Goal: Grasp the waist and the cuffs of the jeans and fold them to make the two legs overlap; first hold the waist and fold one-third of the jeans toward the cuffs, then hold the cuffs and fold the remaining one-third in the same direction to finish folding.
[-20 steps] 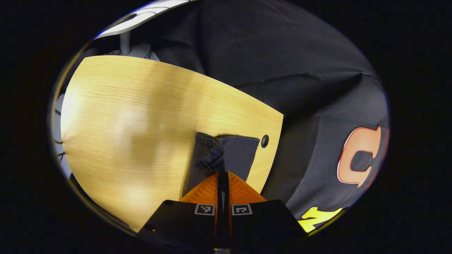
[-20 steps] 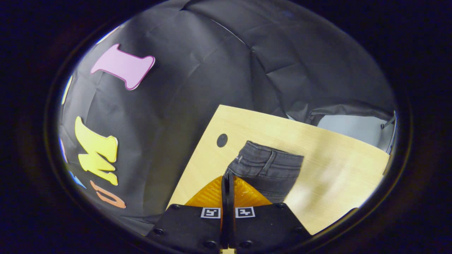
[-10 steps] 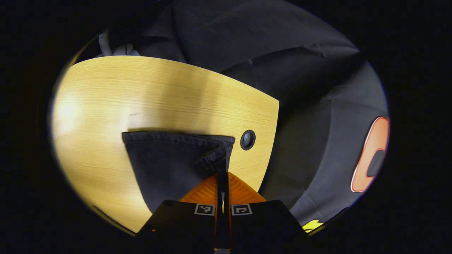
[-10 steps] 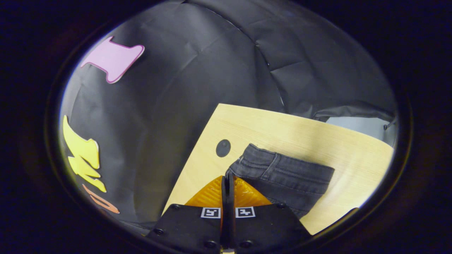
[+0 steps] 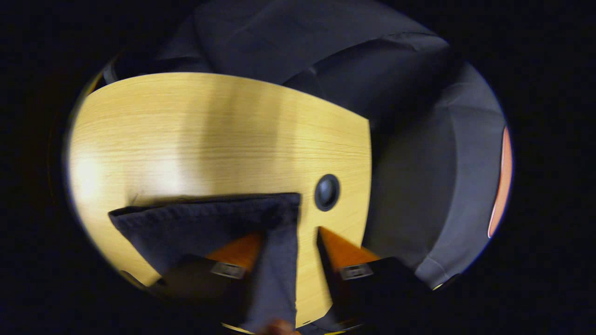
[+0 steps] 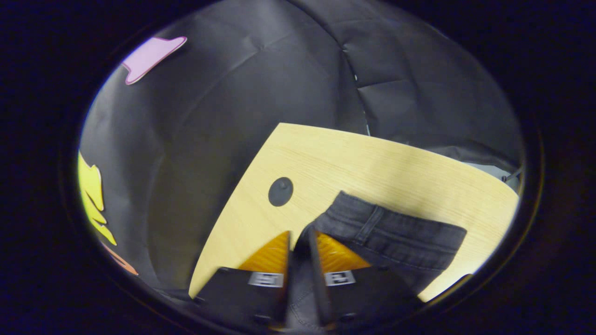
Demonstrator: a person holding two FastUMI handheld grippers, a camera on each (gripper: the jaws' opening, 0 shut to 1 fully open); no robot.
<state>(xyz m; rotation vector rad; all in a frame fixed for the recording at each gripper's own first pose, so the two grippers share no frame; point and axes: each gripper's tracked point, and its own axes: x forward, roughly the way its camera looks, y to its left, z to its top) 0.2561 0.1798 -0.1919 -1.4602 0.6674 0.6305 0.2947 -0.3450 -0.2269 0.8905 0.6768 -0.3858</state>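
Wooden table [image 5: 186, 125] bears jeans [image 6: 396, 232] between both parted tongs [image 5: 288, 244].

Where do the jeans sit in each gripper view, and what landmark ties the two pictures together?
Left gripper view: jeans lie low and left of centre on the table, cuff end.
Right gripper view: jeans lie low and right of centre, waistband end.
Shared landmark: the table's round dark hole, beside the jeans.

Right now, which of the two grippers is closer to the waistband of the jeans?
Right. The right gripper sits at a corner of the waistband, jaws parted around the denim. The left gripper, jaws wide apart, is at the cuffs, the far end of the jeans.
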